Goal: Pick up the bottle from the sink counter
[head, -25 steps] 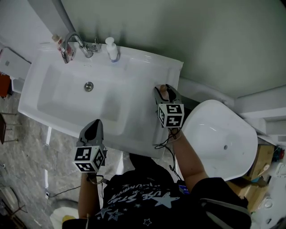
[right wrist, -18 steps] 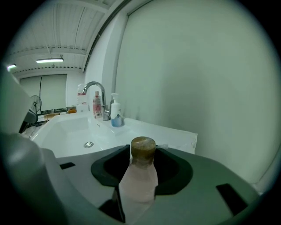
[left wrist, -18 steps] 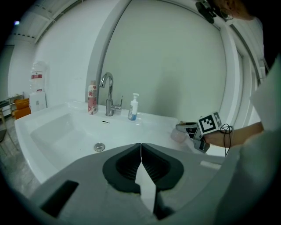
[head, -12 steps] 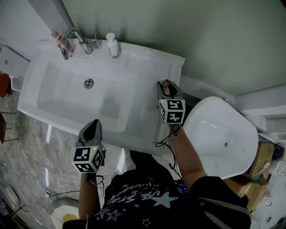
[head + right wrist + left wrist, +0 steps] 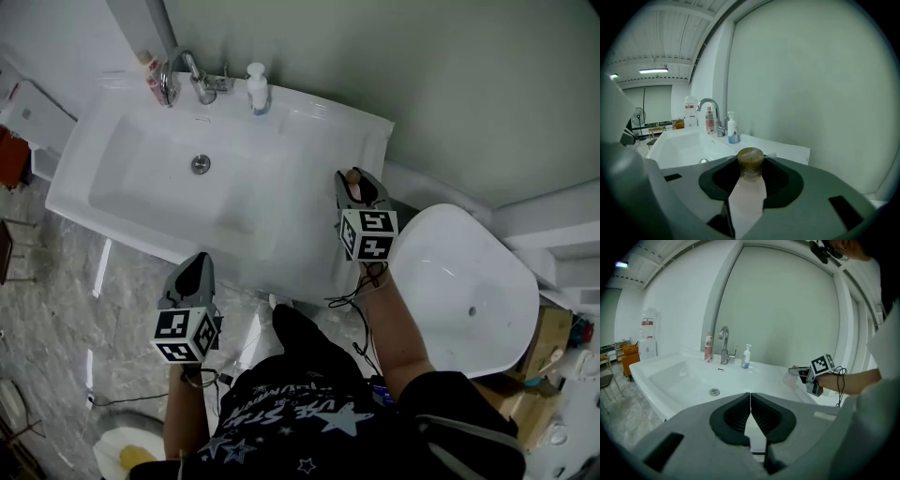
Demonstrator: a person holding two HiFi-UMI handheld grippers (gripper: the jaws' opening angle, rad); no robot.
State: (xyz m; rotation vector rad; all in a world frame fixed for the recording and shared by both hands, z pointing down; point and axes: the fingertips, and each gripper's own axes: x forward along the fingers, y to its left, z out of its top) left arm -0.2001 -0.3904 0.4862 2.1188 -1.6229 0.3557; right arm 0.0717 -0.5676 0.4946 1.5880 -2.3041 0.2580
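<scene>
The bottle (image 5: 748, 199) has a pale pink body and a round brown cap (image 5: 750, 159). My right gripper (image 5: 751, 177) is shut on its body, with the cap standing up above the jaws. In the head view this right gripper (image 5: 356, 189) is over the right end of the white sink counter (image 5: 319, 141), and the brown cap (image 5: 353, 176) shows between its fingers. Whether the bottle's base touches the counter I cannot tell. My left gripper (image 5: 750, 404) is shut with nothing in it. In the head view the left gripper (image 5: 194, 274) hangs just off the sink's front edge.
At the back of the sink stand a chrome faucet (image 5: 187, 70), a white pump bottle (image 5: 257, 89) and a red bottle (image 5: 150, 67). The drain (image 5: 201, 164) sits in the basin. A white oval tub (image 5: 459, 291) stands to the right of the counter. Grey marble floor (image 5: 56, 309) lies below.
The right gripper's jaws have narrowed onto the bottle. The head view has shifted, so the sink sits further right in it. The left gripper is now off the sink's front edge.
</scene>
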